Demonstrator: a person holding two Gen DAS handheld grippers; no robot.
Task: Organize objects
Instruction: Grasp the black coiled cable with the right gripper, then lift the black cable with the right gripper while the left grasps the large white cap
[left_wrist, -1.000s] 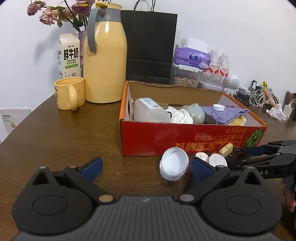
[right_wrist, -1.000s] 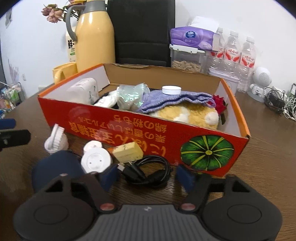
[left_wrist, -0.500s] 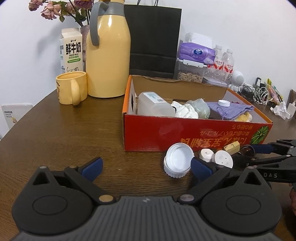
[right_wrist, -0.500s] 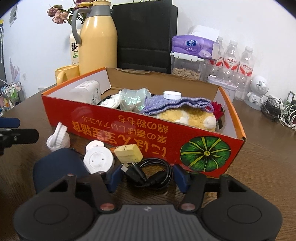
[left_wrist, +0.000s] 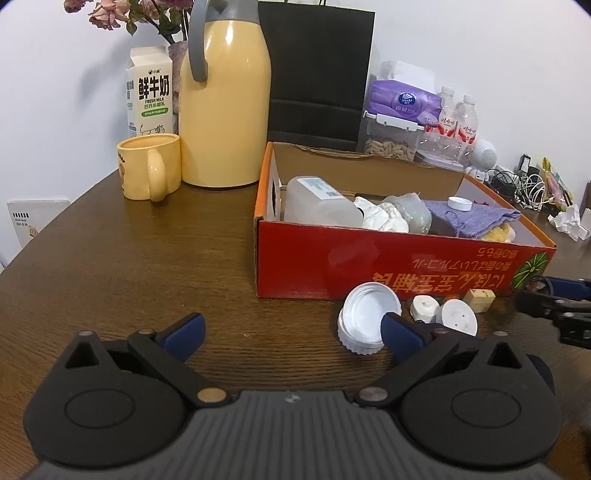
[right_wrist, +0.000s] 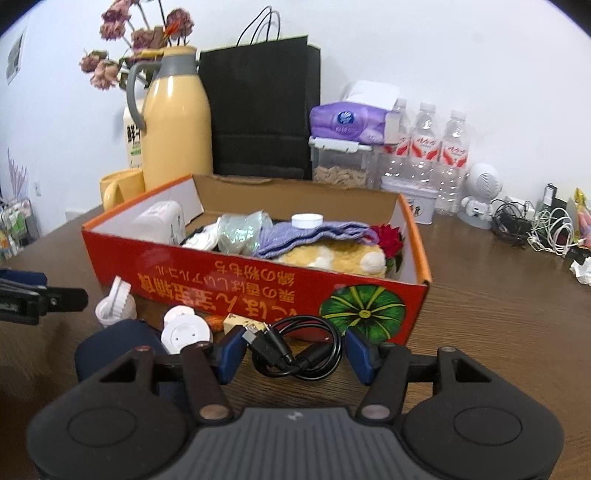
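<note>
Right gripper (right_wrist: 293, 350), lower centre of frame: blue pads spread apart around the coiled black USB cable (right_wrist: 295, 347) lying on the dark wooden worktop (right_wrist: 498, 332), not clamped. Left gripper (left_wrist: 291, 332), lower centre: wide apart, empty; white ribbed plastic lid (left_wrist: 367, 317) by its right pad. Beyond, mid-frame: red cardboard box (right_wrist: 236, 284) with lilac cloth (right_wrist: 314, 234); yellow thermos jug (left_wrist: 225, 107) upper left.
</note>
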